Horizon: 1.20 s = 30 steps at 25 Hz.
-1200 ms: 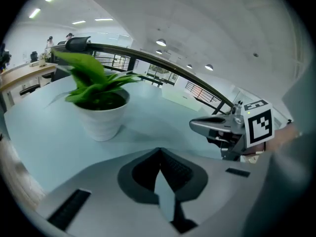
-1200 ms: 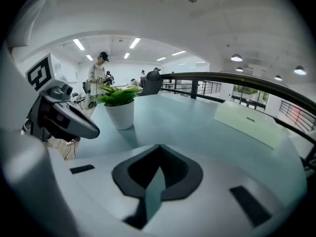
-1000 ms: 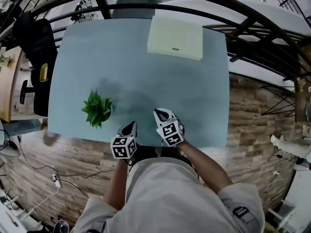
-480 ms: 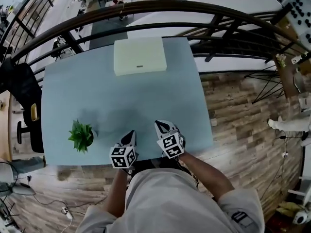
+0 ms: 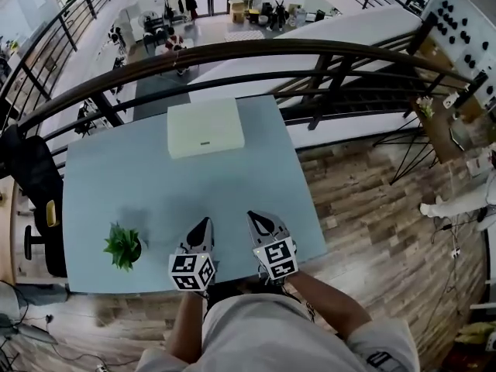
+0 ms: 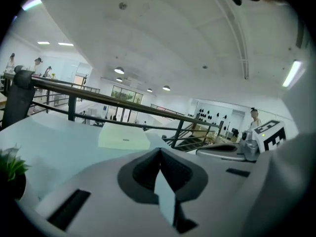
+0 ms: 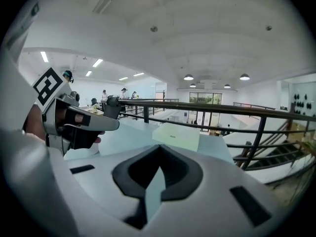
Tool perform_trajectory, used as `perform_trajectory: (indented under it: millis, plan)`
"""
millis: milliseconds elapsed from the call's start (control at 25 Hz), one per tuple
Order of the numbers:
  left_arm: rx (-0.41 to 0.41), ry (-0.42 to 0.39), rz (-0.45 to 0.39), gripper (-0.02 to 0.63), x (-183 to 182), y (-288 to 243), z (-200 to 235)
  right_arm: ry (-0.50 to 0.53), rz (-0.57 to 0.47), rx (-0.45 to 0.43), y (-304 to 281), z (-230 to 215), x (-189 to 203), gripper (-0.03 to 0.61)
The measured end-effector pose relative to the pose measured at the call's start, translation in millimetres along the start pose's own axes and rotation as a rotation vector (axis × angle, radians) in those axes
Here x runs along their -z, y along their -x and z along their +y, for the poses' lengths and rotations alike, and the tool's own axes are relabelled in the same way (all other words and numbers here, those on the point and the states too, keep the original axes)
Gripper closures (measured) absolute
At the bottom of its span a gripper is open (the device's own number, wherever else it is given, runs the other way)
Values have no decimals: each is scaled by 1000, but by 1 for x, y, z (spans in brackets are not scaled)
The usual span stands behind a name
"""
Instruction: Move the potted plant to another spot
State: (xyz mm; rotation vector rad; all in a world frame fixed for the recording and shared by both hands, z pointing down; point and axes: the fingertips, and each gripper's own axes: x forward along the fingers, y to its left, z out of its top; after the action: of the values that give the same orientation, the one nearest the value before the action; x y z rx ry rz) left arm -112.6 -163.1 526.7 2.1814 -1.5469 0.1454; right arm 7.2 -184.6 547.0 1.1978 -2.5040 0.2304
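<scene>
The small potted plant [image 5: 124, 246], green leaves in a dark pot, stands on the pale blue table [image 5: 232, 184] near its front left corner; its leaves show at the left edge of the left gripper view [image 6: 11, 165]. My left gripper [image 5: 203, 225] hovers at the table's front edge, right of the plant and apart from it, jaws shut and empty. My right gripper [image 5: 256, 219] hangs beside it, also shut on nothing. In the right gripper view the left gripper's body [image 7: 74, 120] appears at the left.
A flat cream box [image 5: 204, 128] lies at the table's far side, also in the left gripper view [image 6: 123, 137] and right gripper view [image 7: 177, 135]. A dark railing [image 5: 232, 56] runs behind the table. A black chair [image 5: 35, 192] stands to the left. Wood floor [image 5: 364, 208] lies to the right.
Both grippers have risen and stayed side by side at the front edge. The view has lifted, so table and plant look smaller and lower left.
</scene>
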Motion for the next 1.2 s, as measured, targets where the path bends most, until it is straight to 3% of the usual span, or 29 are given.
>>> perform_trajectory:
  millis: [280,520,720,1200]
  plan:
    - [10,-85,-119,601,-57,14,-25,19,-172,68,31,-26,-74,575]
    - [30,-122,-189,601,-94,16,-32,38,-253,122,42,-46,-110,575]
    - [51,-163,-210,601,-112,15,-38,35,-291,147,45,-53,-128,575]
    - [28,-171,-211,601,-119,17,-13,31,-321,129,23,-42,-147,575]
